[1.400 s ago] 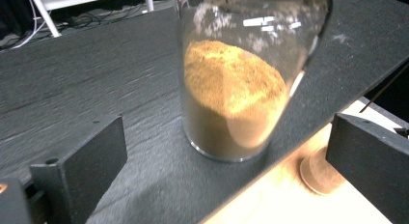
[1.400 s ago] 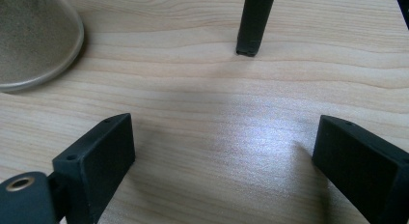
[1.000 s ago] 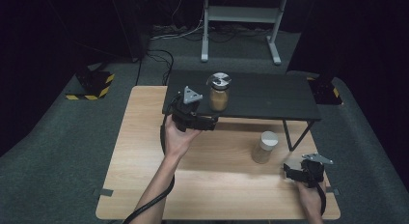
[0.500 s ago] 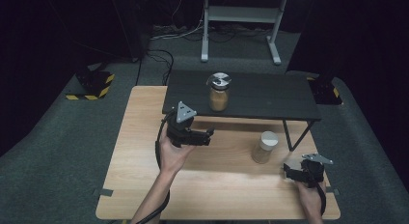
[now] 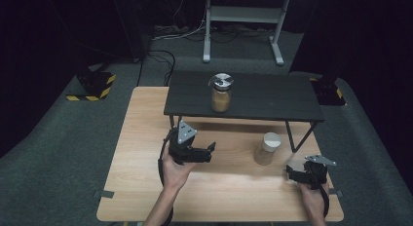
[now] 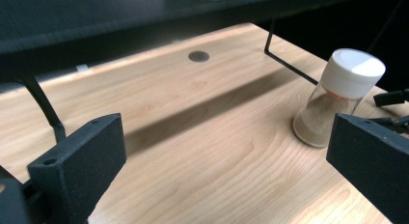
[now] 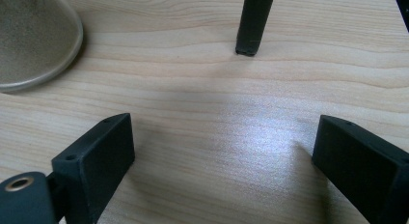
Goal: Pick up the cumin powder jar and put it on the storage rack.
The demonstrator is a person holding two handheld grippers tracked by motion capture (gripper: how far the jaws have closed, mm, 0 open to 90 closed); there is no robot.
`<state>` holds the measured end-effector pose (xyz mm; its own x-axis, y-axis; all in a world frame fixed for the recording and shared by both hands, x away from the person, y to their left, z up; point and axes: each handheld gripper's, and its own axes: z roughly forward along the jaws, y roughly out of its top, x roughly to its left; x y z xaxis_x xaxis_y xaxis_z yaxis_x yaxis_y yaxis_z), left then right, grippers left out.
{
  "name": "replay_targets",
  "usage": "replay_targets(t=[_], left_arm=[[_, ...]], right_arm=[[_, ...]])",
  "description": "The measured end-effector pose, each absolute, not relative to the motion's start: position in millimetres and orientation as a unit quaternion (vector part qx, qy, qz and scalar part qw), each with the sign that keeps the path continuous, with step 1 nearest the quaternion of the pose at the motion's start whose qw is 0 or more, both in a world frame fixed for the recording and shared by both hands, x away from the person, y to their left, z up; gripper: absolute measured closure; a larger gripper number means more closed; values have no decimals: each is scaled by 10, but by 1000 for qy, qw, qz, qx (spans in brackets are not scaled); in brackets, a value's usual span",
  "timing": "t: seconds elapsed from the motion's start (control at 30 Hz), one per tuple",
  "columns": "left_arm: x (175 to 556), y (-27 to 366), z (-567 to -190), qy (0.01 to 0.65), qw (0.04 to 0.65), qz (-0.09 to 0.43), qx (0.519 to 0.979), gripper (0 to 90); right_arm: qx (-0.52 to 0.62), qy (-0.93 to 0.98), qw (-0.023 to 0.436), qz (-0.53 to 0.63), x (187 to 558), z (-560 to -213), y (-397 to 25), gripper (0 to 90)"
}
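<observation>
A small jar with a white cap (image 5: 267,148) (image 6: 337,96) holds tan powder and stands on the wooden table (image 5: 146,138), just in front of the black shelf. Its base shows at the top left of the right gripper view as a jar (image 7: 34,40). A second jar with a metal lid (image 5: 220,93) stands on the black shelf (image 5: 272,97). My left gripper (image 5: 210,150) (image 6: 226,171) is open over the table's middle, jaws pointing right toward the white-capped jar. My right gripper (image 5: 291,171) (image 7: 222,166) rests open near the front right corner, nothing between its jaws.
The shelf's thin black legs (image 5: 290,136) (image 7: 253,21) stand on the table close to the white-capped jar. A round grey dot (image 6: 198,56) marks the tabletop under the shelf. Dark carpet and a yellow-black striped block (image 5: 92,87) lie beyond the table.
My left gripper has drawn back from the metal-lidded jar on the shelf, come down toward the table's middle and turned to face right. The right gripper has stayed put.
</observation>
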<state>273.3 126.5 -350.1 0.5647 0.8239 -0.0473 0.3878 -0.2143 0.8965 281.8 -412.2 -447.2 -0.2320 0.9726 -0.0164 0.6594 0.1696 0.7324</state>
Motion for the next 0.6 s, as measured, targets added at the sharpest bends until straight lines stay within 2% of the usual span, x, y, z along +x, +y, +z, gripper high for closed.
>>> replay_targets(t=[0.4, 0.6], left_arm=[[2834, 1103, -3900, 408, 442, 205, 772, 4], [2964, 990, -4161, 418, 406, 193, 790, 3]], right_arm=[[565, 722, 253, 309, 2818, -4472, -4122, 69], [566, 721, 253, 309, 2818, -4472, -4122, 69]])
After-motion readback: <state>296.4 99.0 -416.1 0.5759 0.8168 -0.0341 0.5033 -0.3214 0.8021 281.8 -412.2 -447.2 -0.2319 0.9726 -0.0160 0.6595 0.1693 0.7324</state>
